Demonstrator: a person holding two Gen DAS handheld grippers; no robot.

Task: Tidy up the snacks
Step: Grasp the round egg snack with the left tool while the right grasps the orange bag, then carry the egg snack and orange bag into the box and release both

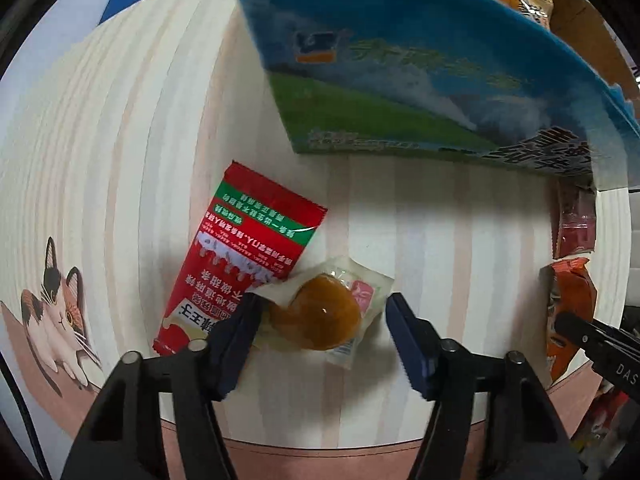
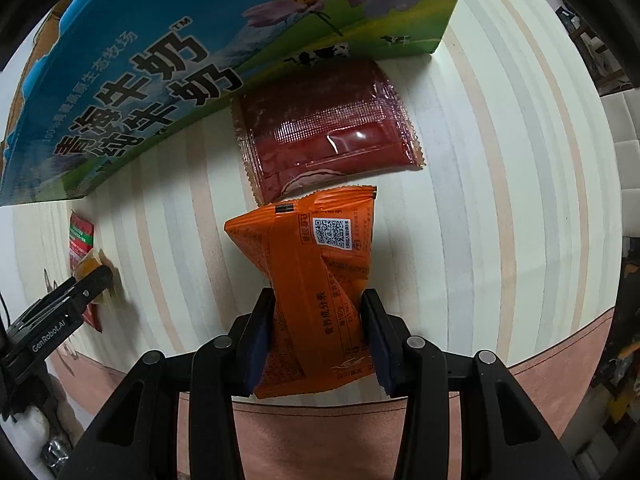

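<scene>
Left wrist view: left gripper (image 1: 322, 330) pointed down, jaws apart and straddling a clear-wrapped orange-brown bun (image 1: 326, 312), set for a pickup; left pad touches the wrapper edge, right pad stands clear. The bun overlaps a red sachet (image 1: 236, 252) on the striped table (image 1: 440, 232). Snacks already fill the blue milk carton box (image 1: 400, 80).

Right wrist view: right gripper (image 2: 318, 334) clamped on an orange snack packet (image 2: 312, 276), probably box-bound; a dark red packet (image 2: 328, 132) lies against the box.

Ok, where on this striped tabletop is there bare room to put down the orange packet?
Bare striped tabletop lies right of the dark red sachet and orange foil packet, out to the table edge. Another open strip runs between that packet and the red-and-green packet. It is crowded along the blue milk carton and around the clear-wrapped brown snack.
</scene>
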